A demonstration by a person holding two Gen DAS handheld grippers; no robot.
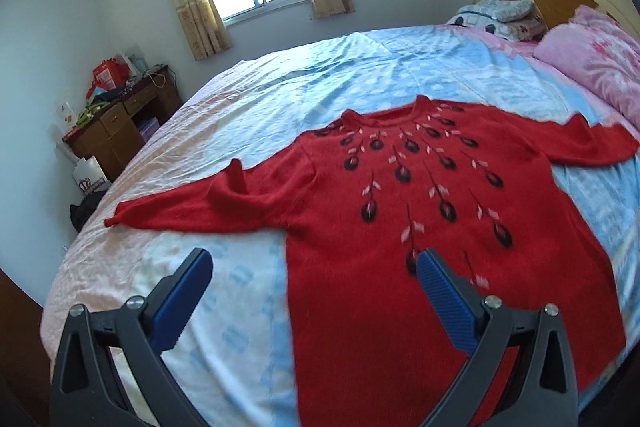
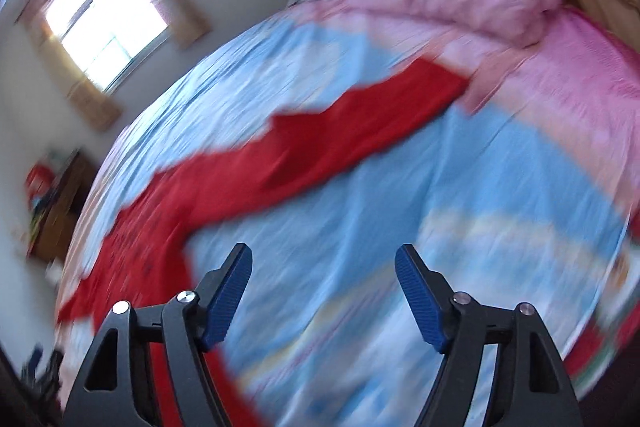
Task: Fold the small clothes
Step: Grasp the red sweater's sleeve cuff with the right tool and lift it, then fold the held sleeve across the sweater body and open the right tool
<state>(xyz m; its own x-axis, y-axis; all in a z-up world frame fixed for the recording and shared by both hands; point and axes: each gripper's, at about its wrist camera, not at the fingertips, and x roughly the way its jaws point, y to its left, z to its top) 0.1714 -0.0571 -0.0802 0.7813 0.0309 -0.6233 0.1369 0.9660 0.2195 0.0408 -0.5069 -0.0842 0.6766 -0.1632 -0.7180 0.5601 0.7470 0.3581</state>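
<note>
Over the bed, the left gripper hangs spread wide above the flat red sweater. Right gripper, tilted, also spread, holds nothing; view blurred.

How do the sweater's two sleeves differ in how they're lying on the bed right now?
In the left wrist view, the left sleeve lies on the pale pink and white part of the sheet, while the right sleeve lies on the blue part, near the pink pillow. The left sleeve has a raised fold partway along; the right sleeve looks flatter. Both are spread outward from the red sweater, unfolded, and neither tool touches them.
</note>
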